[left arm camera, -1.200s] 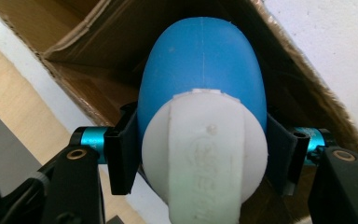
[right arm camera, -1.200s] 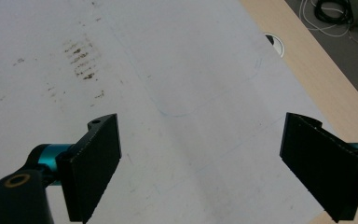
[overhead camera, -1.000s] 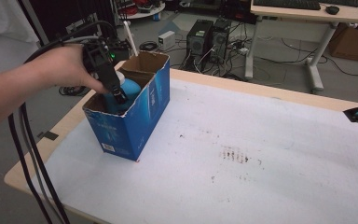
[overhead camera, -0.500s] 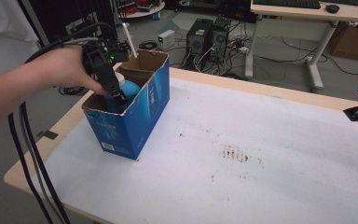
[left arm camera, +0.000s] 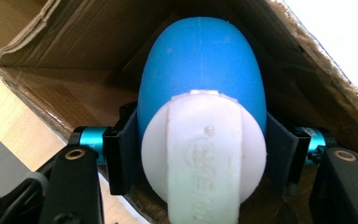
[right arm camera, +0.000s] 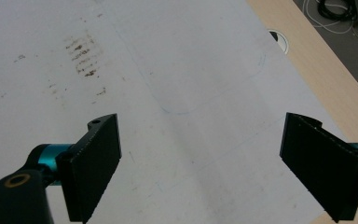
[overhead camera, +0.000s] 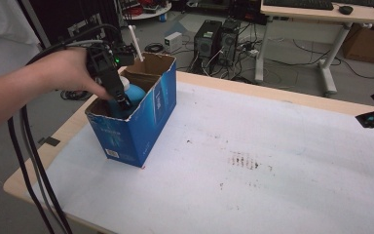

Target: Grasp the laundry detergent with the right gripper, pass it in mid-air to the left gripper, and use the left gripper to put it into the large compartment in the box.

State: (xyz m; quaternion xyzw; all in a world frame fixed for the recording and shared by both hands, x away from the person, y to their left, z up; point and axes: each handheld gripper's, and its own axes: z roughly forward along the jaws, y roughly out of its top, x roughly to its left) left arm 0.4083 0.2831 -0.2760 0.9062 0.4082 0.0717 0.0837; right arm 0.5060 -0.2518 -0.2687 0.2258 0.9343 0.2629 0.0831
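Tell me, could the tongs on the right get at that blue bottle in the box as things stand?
Probably not yet. The right tongs hang open over bare table at the far side, while the left tongs already clamp the blue bottle inside the box.

One blue box (overhead camera: 143, 117), one blue-and-white bottle (left arm camera: 200, 107), two grippers (overhead camera: 119, 100) (right arm camera: 200, 172).

Left gripper (left arm camera: 200, 154) jaws clamped around something; right gripper (right arm camera: 214, 168) jaws spread wide, holding nothing.

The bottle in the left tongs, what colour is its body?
Blue body with a white cap, clearest in the left gripper view.
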